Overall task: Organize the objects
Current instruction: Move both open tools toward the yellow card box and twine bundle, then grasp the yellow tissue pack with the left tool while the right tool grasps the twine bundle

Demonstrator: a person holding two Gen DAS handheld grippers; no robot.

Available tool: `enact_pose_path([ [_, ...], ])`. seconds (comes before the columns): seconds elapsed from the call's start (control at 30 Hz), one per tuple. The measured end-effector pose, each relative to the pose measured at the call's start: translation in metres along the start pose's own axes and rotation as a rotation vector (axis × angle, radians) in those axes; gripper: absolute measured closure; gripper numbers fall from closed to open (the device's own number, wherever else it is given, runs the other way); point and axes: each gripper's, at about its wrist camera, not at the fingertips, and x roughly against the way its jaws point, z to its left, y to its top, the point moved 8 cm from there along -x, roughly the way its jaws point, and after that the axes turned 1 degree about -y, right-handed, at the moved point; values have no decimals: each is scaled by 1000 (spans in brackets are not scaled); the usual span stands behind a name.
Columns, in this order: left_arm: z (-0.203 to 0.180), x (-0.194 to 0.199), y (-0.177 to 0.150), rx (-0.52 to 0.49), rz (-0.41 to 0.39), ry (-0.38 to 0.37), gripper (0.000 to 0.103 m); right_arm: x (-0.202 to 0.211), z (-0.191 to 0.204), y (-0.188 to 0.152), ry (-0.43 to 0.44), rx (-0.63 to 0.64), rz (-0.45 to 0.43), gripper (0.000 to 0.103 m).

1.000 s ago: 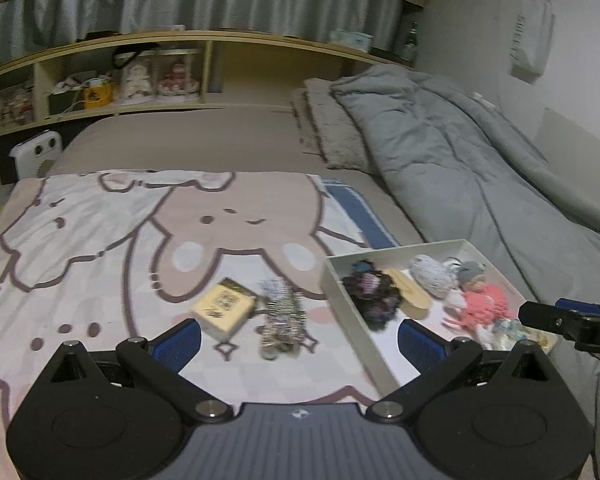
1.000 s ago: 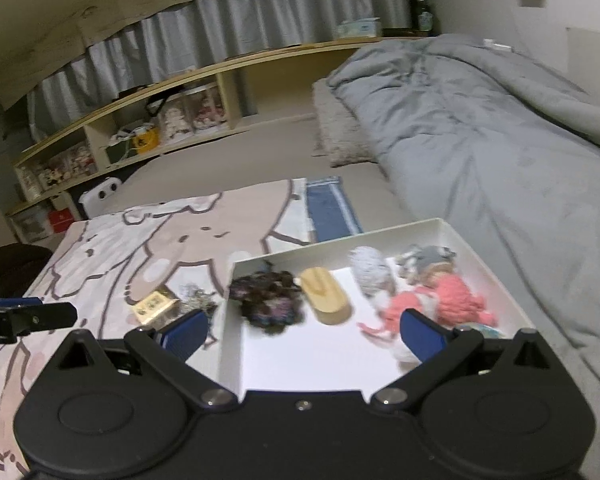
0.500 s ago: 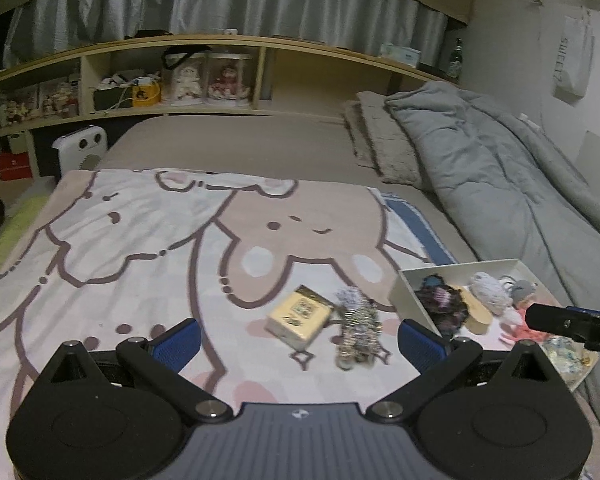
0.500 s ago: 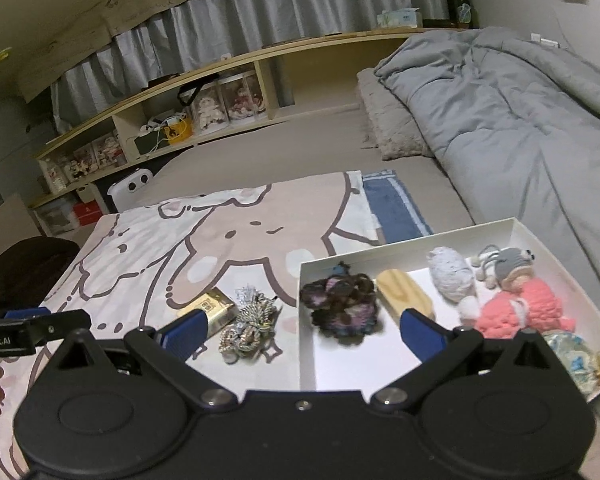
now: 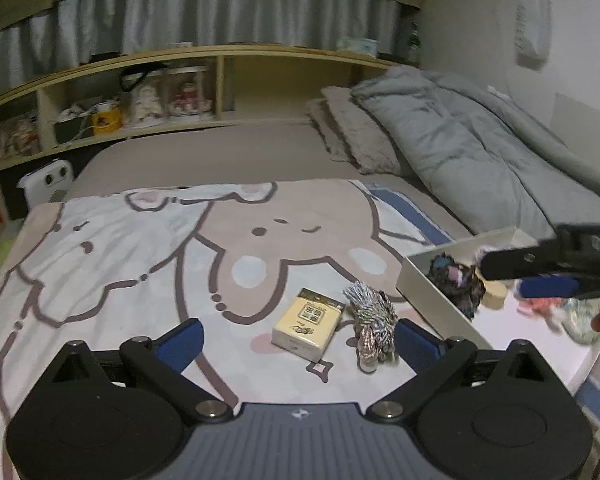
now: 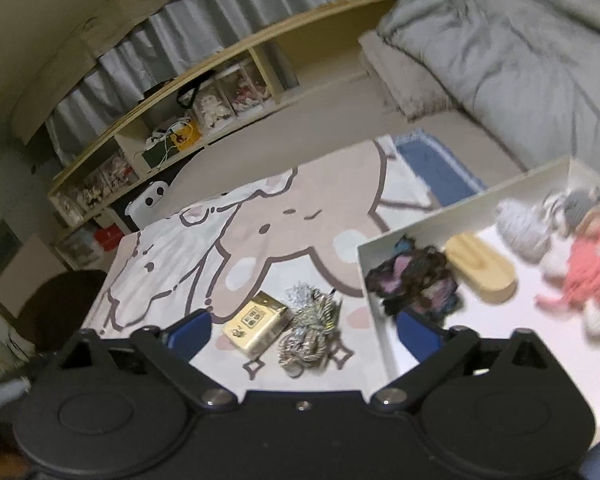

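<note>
A small yellow box (image 5: 308, 325) (image 6: 256, 324) and a bundle of silvery twisted cord (image 5: 370, 326) (image 6: 310, 330) lie side by side on the cartoon blanket (image 5: 140, 248). To their right stands a white tray (image 5: 432, 292) (image 6: 374, 308) holding a dark yarn ball (image 6: 416, 282), a wooden piece (image 6: 482, 270), a grey yarn ball (image 6: 522, 228) and a pink doll (image 6: 588, 268). My left gripper (image 5: 298, 342) is open above the box and cord. My right gripper (image 6: 304, 330) is open, over the cord, and shows in the left wrist view (image 5: 540, 276) above the tray.
A grey duvet (image 5: 480, 144) and pillows (image 5: 352, 136) lie at the back right. A wooden shelf (image 5: 140, 108) with figures and clutter runs along the back. A white heater (image 5: 46, 184) stands at the bed's left edge.
Both grippers have drifted toward the box and cord, which now sit nearer in both views. The right gripper has swung left over the tray's left end. Nothing was picked up.
</note>
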Motion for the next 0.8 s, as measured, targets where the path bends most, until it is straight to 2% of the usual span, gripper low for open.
enact_pose_path([
  [0.23, 3, -38, -9, -44, 25, -54, 20, -38, -2, -5, -15, -24, 46, 25],
  [0.47, 0, -75, -13, -94, 33, -132, 28, -73, 0, -7, 0, -38, 101, 40],
  [0.57, -7, -90, -14, -132, 35, -161, 30, -86, 0, -10, -13, -29, 131, 42],
  [0.7, -18, -108, -16, -214, 46, -193, 39, -102, -3, -13, -37, -8, 161, 44],
  [0.8, -21, -118, -19, -248, 51, -207, 41, -110, -5, -17, -51, -10, 182, 44],
])
